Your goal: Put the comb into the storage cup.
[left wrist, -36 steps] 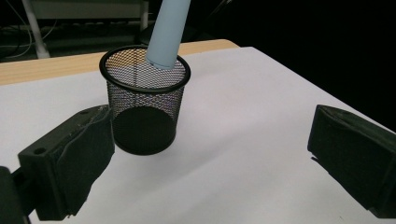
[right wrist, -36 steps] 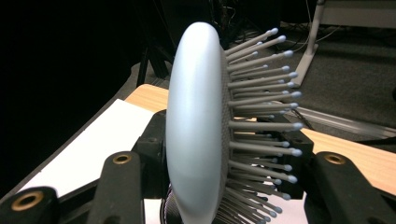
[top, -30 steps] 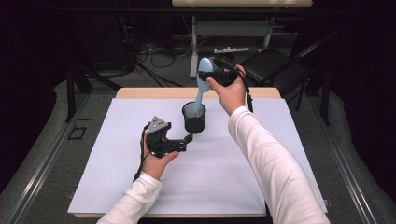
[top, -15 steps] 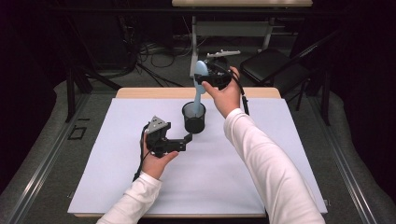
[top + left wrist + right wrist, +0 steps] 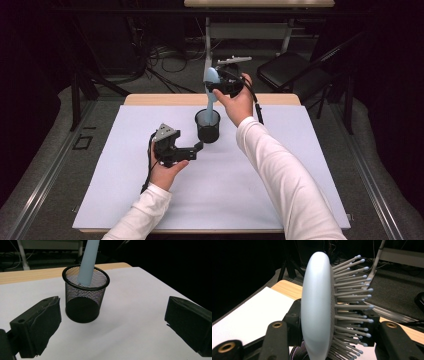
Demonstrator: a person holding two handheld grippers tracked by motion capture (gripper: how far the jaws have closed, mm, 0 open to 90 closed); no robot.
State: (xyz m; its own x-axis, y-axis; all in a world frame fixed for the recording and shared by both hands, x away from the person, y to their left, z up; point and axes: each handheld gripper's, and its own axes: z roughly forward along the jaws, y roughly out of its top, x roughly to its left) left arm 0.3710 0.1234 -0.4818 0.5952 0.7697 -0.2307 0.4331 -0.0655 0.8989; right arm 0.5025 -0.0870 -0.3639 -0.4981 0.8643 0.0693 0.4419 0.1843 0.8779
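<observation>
White paper covers the table (image 5: 150,200), and on it stands a black mesh cup (image 5: 207,126). Into the cup dips the handle of a pale blue hairbrush (image 5: 211,85), upright, its head pinched between the jaws of the right gripper (image 5: 220,86) above the cup. Near the cup, the left gripper (image 5: 196,148) rests low, jaws spread and empty, pointing at it.
</observation>
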